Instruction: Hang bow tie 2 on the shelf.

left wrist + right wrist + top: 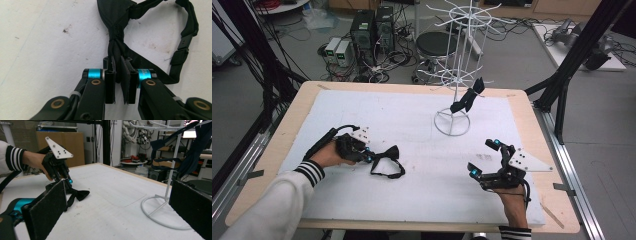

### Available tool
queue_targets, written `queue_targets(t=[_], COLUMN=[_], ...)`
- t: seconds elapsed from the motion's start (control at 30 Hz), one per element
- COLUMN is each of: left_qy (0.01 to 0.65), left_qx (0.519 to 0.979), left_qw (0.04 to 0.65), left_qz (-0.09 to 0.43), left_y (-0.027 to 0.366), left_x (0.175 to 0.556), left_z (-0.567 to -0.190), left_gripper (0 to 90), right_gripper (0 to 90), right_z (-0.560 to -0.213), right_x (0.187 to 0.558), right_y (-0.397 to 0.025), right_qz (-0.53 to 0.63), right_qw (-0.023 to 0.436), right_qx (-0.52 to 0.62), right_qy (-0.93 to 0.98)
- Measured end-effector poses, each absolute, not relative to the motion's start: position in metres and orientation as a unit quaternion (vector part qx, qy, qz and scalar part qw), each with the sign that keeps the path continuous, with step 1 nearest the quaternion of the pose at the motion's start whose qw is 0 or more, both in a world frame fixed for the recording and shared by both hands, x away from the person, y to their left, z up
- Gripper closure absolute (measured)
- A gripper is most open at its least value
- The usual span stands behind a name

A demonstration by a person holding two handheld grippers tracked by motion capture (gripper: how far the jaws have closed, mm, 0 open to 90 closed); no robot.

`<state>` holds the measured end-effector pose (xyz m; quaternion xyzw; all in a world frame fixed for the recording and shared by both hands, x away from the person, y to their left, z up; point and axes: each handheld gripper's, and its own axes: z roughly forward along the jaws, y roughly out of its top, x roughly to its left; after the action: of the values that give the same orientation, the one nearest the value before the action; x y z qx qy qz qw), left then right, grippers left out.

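While the counter (277,150) spans the frame, the white rack (459,70) stands upper centre (a dark tie hangs on it). Left claw (371,157), lower left, is clamped on the bow tie (388,161); right claw (484,157), lower right, gapes wide, holding nothing.

On a white mat (412,130) covering a wooden table (272,150), the left gripper (368,157) rested low, its tips at one wing of a black bow tie (388,160) whose strap looped on the mat. The right gripper (484,157) sat well apart with jaws spread wide. A white wire rack (457,65) stood farther back, another black bow tie (468,97) hanging from it.
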<state>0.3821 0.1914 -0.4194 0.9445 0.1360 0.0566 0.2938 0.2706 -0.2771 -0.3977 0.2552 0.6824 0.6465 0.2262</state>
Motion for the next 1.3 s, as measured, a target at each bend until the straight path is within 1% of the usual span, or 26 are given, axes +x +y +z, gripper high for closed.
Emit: queue_targets(t=[0.4,0.5,0.57,0.77,0.87,1.0,1.27,1.3], left_qy=[0.144,0.147,0.149,0.146,0.143,0.139,0.123,0.123], left_qx=[0.925,0.916,0.914,0.91,0.901,0.897,0.888,0.887], left_qw=[0.343,0.367,0.371,0.379,0.4,0.411,0.435,0.438], left_qz=[0.072,0.072,0.073,0.084,0.087,0.086,0.083,0.083], left_y=[0.202,0.204,0.205,0.206,0.205,0.202,0.195,0.194], left_x=[0.379,0.378,0.377,0.373,0.37,0.367,0.363,0.362], left_z=[-0.404,-0.4,-0.397,-0.39,-0.386,-0.382,-0.375,-0.374], left_gripper=[82.3,82.3,82.3,82.2,82.2,82.2,82.2,82.2], right_gripper=[0.7,0.6,0.6,0.7,0.7,0.7,0.7,0.7], right_z=[-0.393,-0.394,-0.395,-0.394,-0.393,-0.387,-0.375,-0.373], right_x=[0.27,0.271,0.271,0.274,0.276,0.279,0.286,0.287], right_y=[-0.277,-0.275,-0.273,-0.268,-0.266,-0.26,-0.253,-0.252], right_qz=[0.649,0.649,0.654,0.65,0.652,0.643,0.646,0.646], right_qw=[0.221,0.209,0.196,0.182,0.174,0.175,0.142,0.144], right_qx=[0.247,0.245,0.245,0.236,0.232,0.218,0.203,0.2], right_qy=[0.685,0.689,0.689,0.698,0.7,0.713,0.722,0.723])
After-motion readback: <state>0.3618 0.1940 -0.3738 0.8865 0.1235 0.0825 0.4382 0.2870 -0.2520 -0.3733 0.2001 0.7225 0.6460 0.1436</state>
